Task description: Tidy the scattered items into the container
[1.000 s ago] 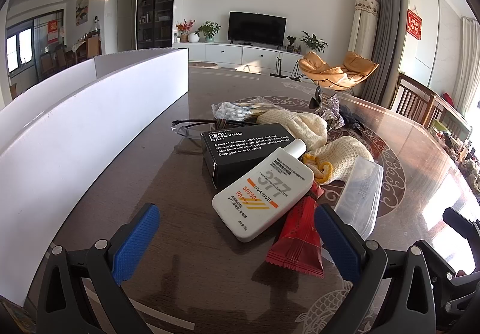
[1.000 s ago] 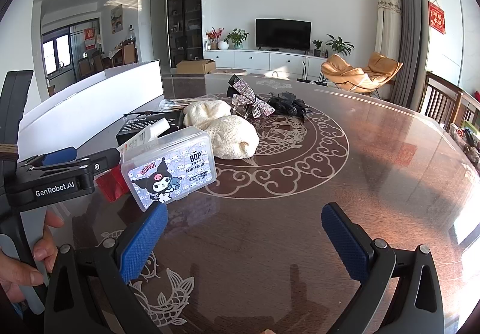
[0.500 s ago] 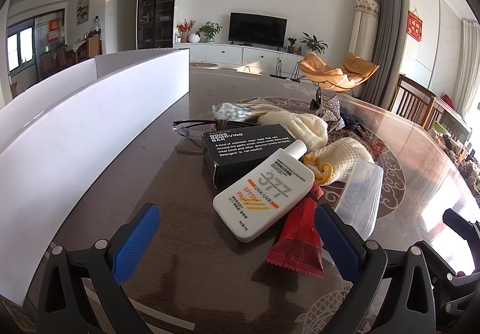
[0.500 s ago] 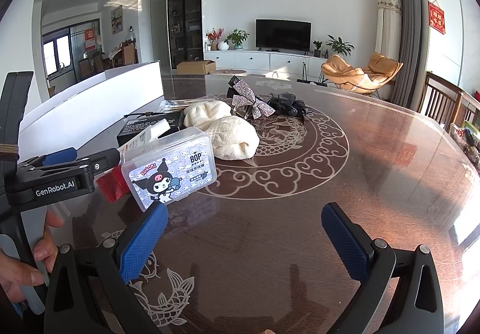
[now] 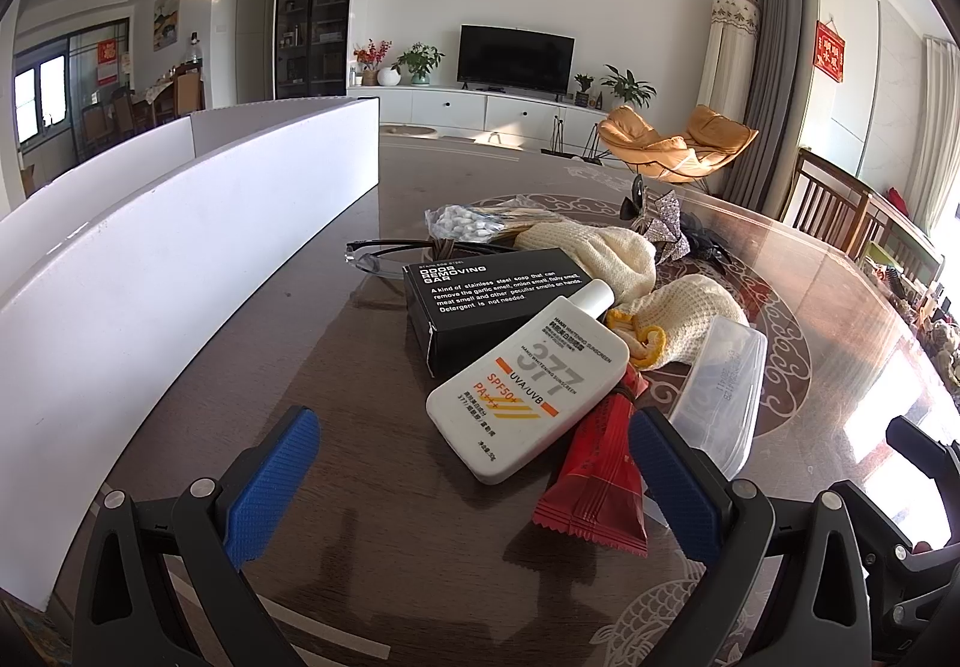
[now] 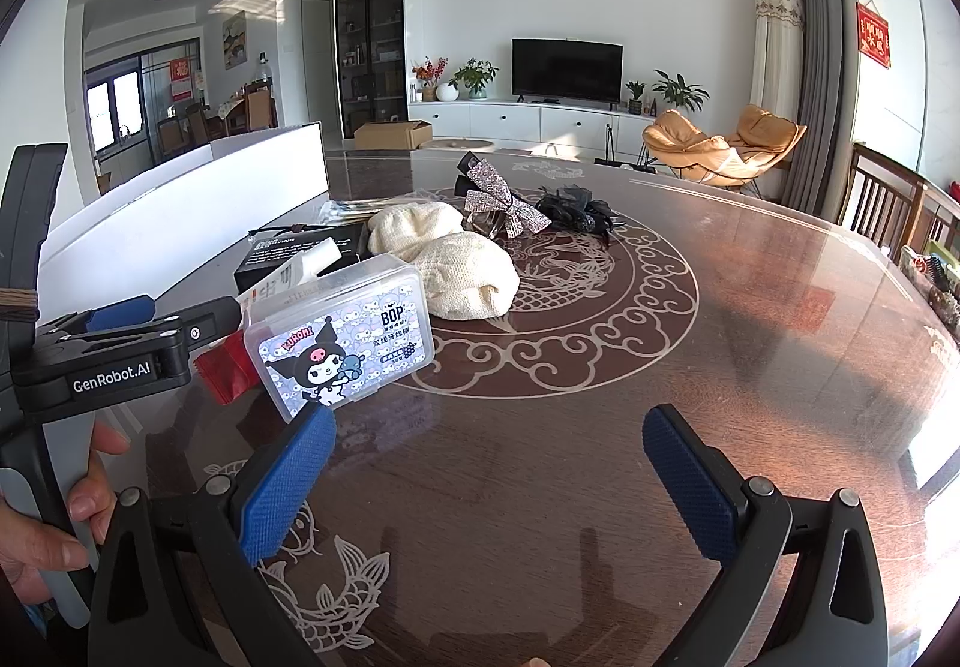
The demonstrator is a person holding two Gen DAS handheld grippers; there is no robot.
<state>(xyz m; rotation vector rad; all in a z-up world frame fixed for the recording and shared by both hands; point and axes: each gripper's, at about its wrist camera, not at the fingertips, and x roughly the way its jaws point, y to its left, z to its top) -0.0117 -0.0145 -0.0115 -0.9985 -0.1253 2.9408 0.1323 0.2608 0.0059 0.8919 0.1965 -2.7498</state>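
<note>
Both my grippers hang empty, jaws wide: left gripper [image 5: 474,463] has the sunscreen bottle [image 5: 528,388] at 12 o'clock, right gripper [image 6: 489,463] the floss box [image 6: 342,337] at 10.

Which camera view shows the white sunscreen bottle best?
The left wrist view: the sunscreen bottle lies in full view, its label readable, leaning on the black box. In the right wrist view only its cap end peeks out behind the clear plastic case.
</note>
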